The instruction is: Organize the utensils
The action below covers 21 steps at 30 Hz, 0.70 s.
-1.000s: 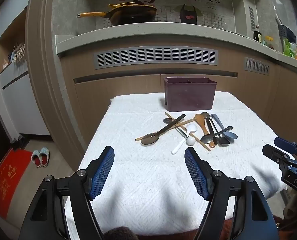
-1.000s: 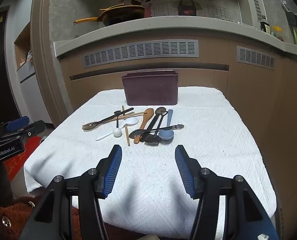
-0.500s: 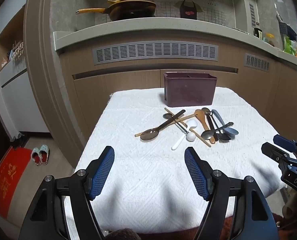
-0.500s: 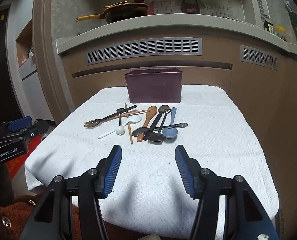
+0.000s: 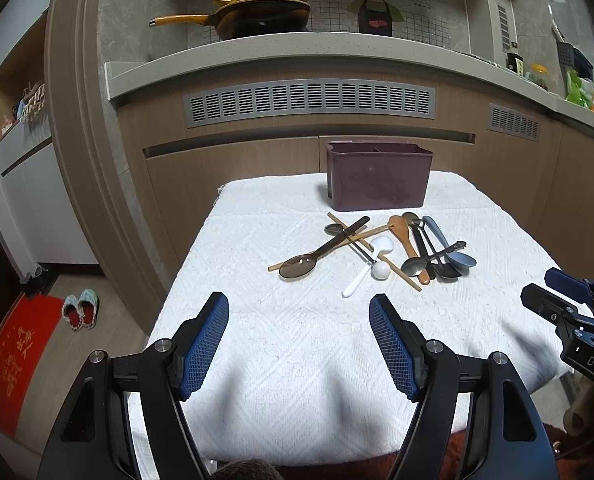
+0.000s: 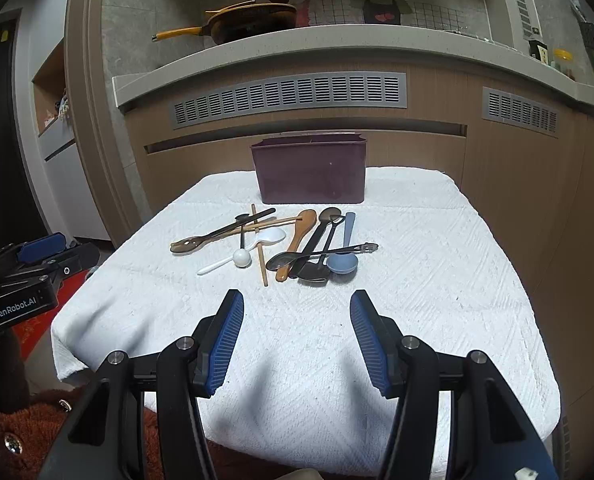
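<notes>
**Nothing sorted yet: every utensil lies loose in front of the bin**

The left gripper (image 5: pixel 299 338) and right gripper (image 6: pixel 293 338) both hang spread wide and empty, on the near side of the purple bin (image 6: pixel 311 168). The utensil pile (image 6: pixel 273 242) lies crossed on the white cloth (image 6: pixel 437 264) just before the bin. Judging by that, sorting has not begun.

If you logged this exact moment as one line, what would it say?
left gripper: open, empty | right gripper: open, empty | mixed spoons and chopsticks: piled on white cloth | dark plastic bin: behind pile
</notes>
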Tool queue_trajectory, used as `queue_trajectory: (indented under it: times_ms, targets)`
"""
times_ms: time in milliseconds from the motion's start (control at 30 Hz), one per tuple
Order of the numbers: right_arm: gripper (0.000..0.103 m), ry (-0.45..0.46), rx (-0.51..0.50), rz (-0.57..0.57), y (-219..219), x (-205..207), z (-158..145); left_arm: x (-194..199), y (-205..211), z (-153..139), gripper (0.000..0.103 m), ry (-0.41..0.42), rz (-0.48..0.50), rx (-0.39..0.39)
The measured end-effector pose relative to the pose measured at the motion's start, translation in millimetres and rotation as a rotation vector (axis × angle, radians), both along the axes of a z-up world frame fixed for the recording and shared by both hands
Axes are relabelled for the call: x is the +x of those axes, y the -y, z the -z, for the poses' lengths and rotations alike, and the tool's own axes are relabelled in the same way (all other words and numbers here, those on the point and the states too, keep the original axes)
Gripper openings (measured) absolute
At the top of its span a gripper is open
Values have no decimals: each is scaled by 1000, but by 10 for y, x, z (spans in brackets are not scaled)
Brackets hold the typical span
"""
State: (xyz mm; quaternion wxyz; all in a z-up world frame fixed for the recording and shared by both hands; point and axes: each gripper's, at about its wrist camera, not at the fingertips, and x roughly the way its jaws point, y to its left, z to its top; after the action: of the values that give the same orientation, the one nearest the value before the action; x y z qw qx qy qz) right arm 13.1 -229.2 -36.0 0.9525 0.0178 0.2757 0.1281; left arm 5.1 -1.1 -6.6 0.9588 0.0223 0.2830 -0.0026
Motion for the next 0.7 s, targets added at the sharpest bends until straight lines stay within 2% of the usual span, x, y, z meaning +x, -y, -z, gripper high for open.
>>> queue_trajectory:
  times_ms: [700]
  targets:
    - [54,-19,7,3,23,27,12,28,3,10,73,-10,3,2]
